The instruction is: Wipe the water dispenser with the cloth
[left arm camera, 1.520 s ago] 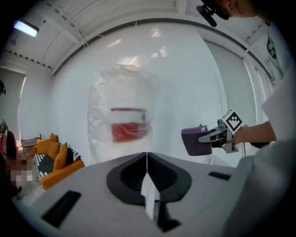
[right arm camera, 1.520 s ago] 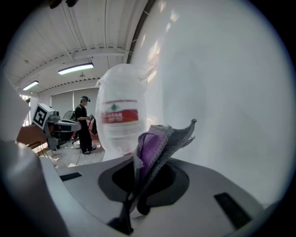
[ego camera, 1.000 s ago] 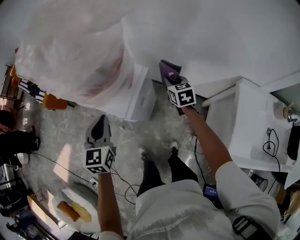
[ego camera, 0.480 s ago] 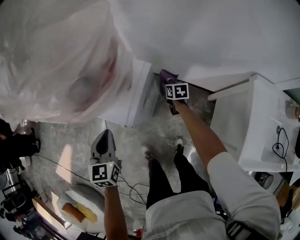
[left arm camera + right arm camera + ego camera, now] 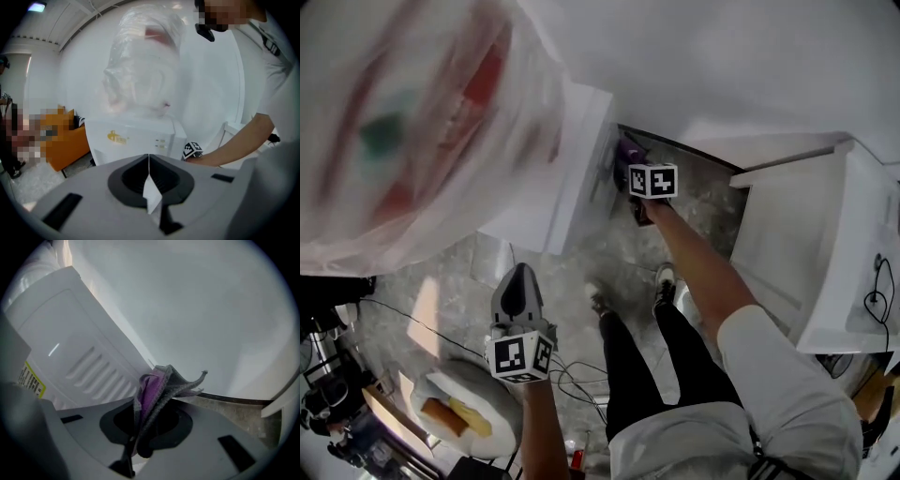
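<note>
While the right gripper (image 5: 630, 161) clamps the cloth (image 5: 627, 148) just above the centre of the head view, the bunched fabric sticks out past its jaws, close beside the white, vent-slotted side panel of the water dispenser (image 5: 581, 164). Whether cloth and panel touch cannot be told. The cloth is grey knit outside and purple inside, crumpled into a wad with one corner curling upward. The left gripper (image 5: 517, 289), lower left of centre, has its jaws pressed together, well apart from the dispenser.

White wall (image 5: 750, 56) behind; speckled grey floor (image 5: 473, 272) strewn with cables (image 5: 567, 380); white cabinet (image 5: 797, 244) at right; orange seat (image 5: 70, 147) at left.
</note>
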`<state>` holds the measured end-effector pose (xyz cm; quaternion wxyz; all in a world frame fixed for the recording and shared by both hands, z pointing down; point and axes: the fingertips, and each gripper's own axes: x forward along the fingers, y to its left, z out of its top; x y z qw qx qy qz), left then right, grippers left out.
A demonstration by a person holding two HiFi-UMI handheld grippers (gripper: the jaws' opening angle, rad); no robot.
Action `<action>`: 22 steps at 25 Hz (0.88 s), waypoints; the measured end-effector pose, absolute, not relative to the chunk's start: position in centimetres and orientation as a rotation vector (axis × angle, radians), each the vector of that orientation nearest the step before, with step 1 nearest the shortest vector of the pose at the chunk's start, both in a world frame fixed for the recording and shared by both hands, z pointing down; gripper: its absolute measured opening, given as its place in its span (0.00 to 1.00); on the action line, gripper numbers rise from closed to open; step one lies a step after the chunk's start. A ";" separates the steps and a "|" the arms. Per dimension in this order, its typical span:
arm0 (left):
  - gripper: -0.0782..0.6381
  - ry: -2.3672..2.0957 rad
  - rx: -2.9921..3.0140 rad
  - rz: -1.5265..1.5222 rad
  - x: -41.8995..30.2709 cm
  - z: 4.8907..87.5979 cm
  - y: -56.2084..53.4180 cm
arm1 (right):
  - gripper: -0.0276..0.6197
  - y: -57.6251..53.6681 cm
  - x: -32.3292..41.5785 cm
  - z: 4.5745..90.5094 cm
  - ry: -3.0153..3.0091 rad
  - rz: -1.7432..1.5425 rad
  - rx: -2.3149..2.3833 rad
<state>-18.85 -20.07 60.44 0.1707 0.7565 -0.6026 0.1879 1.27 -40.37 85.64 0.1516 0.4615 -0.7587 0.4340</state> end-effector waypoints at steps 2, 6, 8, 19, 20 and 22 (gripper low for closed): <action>0.13 -1.711 2.137 0.506 -18.5 61.1 -20.0 | 0.13 -40.5 -0.1 84.2 -2.289 1.218 1.279; 0.13 -1.711 2.211 0.449 -17.4 60.4 -20.0 | 0.13 -39.3 -1.6 81.3 -2.458 1.132 1.209; 0.13 -1.727 2.234 0.453 -17.4 59.9 -20.1 | 0.13 -38.0 -2.0 79.8 -2.531 1.085 1.163; 0.13 -1.761 2.232 0.440 -18.9 58.7 -18.8 | 0.13 -29.8 -5.7 72.0 -2.749 1.025 0.861; 0.13 -1.759 2.239 0.438 -18.8 58.6 -18.7 | 0.13 -29.3 -5.9 71.3 -2.759 1.022 0.860; 0.13 -1.749 2.263 0.435 -18.6 58.3 -18.6 | 0.13 -28.7 -6.1 69.9 -2.783 1.023 0.868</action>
